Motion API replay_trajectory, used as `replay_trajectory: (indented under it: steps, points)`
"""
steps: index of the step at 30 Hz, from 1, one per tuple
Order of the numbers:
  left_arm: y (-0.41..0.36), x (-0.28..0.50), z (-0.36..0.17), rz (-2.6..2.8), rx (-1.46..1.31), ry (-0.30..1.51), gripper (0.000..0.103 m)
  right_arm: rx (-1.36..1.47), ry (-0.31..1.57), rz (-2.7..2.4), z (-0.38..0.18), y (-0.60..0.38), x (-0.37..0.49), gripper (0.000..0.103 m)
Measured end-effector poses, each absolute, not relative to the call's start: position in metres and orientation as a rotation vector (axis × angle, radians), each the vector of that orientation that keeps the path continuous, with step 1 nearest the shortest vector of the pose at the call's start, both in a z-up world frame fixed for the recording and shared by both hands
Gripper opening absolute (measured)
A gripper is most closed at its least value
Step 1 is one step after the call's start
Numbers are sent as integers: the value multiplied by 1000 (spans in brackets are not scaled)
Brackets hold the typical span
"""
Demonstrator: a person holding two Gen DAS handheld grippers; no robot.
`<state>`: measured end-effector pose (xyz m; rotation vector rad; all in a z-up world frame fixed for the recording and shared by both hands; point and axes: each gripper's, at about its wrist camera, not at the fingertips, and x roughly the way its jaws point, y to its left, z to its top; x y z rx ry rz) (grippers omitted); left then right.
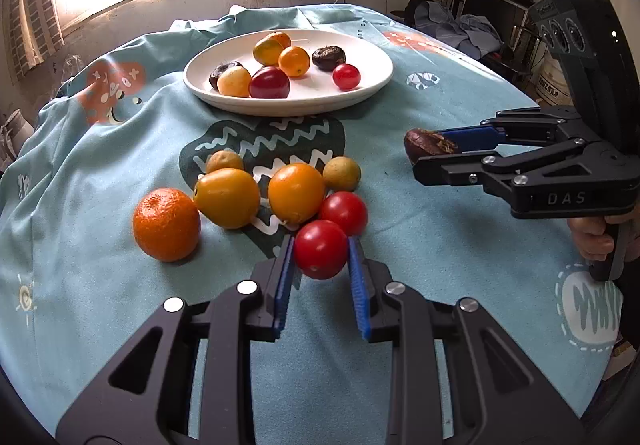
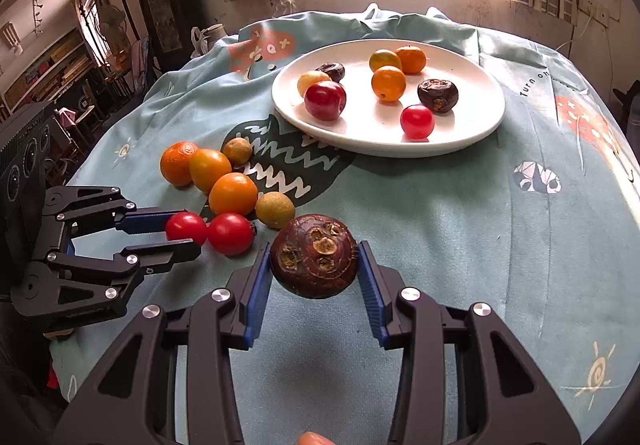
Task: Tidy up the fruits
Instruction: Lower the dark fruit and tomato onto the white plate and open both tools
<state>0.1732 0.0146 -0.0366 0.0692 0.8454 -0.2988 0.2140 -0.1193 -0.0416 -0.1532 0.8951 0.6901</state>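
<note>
A: Left wrist view, lower centre: what lies between the blue pads of the left gripper point(image 1: 320, 259)?

B: A red cherry tomato point(image 1: 320, 249), clamped on both sides by the pads. It touches a second red tomato point(image 1: 344, 212) just above and to its right, at the near edge of a loose cluster on the blue printed tablecloth point(image 1: 460, 245).

A: What else makes up the cluster?

B: A mandarin point(image 1: 167, 224) at the left, two orange-yellow fruits point(image 1: 227, 197) in the middle, and two small tan round fruits point(image 1: 342, 173) along the upper edge.

A: And the right gripper point(image 2: 316, 265)?

B: Right wrist view, centre: its jaws grasp a dark brown, scarred round fruit point(image 2: 314, 261), held just clear of the cloth. In the left wrist view the same gripper enters from the right edge.

A: Where is the plate?

B: The white plate point(image 1: 372, 57) sits in the upper centre, well apart from the cluster, holding eight small fruits: red, orange, yellow and dark brown.
</note>
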Motion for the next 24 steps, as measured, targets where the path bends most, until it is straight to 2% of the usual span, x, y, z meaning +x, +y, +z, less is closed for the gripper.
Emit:
replay_trajectory:
  steps: [4, 8, 13, 20, 21, 22, 23, 24]
  points:
    - [16, 171, -23, -345, 19, 829, 27, -126, 884, 709, -37, -121, 213, 43]
    - [18, 190, 4, -357, -4, 799, 27, -60, 789, 690, -16, -128, 220, 43]
    - [16, 255, 29, -272, 10, 778, 27, -7, 728, 596, -9, -129, 264, 43]
    - [10, 342, 19, -203, 8, 831, 27, 63, 760, 542, -28, -124, 324, 42]
    - [8, 350, 15, -196, 15, 842, 27, 63, 759, 537, -29, -124, 329, 43]
    - [7, 356, 14, -184, 18, 852, 28, 66, 748, 536, -30, -124, 332, 52]
    - [7, 361, 13, -164, 19, 857, 46, 66, 732, 532, -29, -124, 333, 60]
    - [9, 362, 15, -124, 16, 855, 78, 53, 722, 514, -28, -124, 333, 71]
